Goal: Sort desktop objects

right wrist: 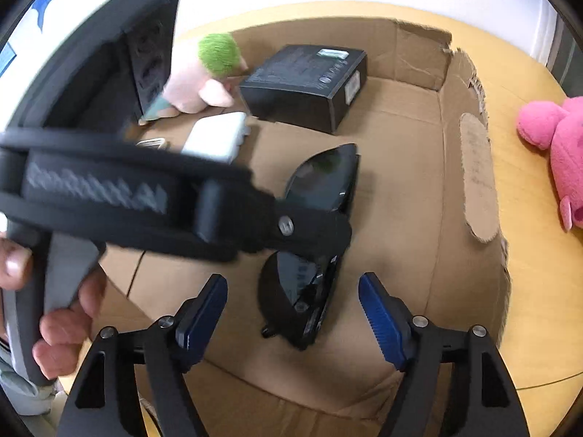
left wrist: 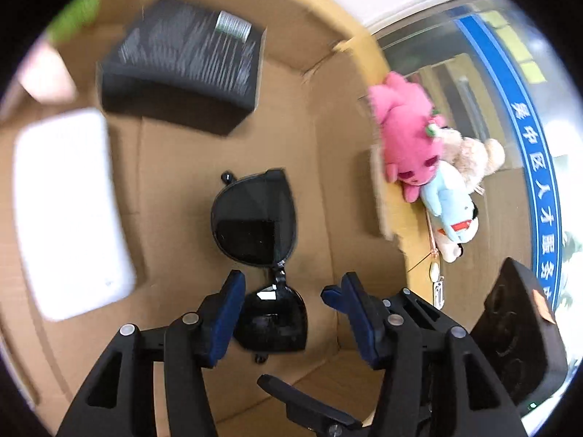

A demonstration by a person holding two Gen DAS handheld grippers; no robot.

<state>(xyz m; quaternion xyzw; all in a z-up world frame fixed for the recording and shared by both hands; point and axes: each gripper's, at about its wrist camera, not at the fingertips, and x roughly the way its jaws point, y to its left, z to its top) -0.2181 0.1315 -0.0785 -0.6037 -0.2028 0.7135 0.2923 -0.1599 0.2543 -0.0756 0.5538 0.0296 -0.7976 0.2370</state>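
Note:
Black folded sunglasses (left wrist: 255, 233) lie on the floor of an open cardboard box (left wrist: 339, 167). In the left wrist view my left gripper (left wrist: 289, 291) hangs open just above them. One lens sits between its blue pads (left wrist: 229, 309), and neither pad touches it. In the right wrist view the sunglasses (right wrist: 313, 291) lie between the spread fingers of my right gripper (right wrist: 291, 302), which is also open and clear of them. The left tool's black body crosses that view and hides the middle of the sunglasses. A hand (right wrist: 65, 327) holds its handle.
Also in the box (right wrist: 477, 178) are a black carton (right wrist: 306, 80), a white adapter (right wrist: 218, 134) and a pale plush with green hair (right wrist: 207, 69). On the wooden table (right wrist: 539, 291) outside the box wall lie a pink plush (left wrist: 404, 134) and a light-blue plush (left wrist: 452, 211).

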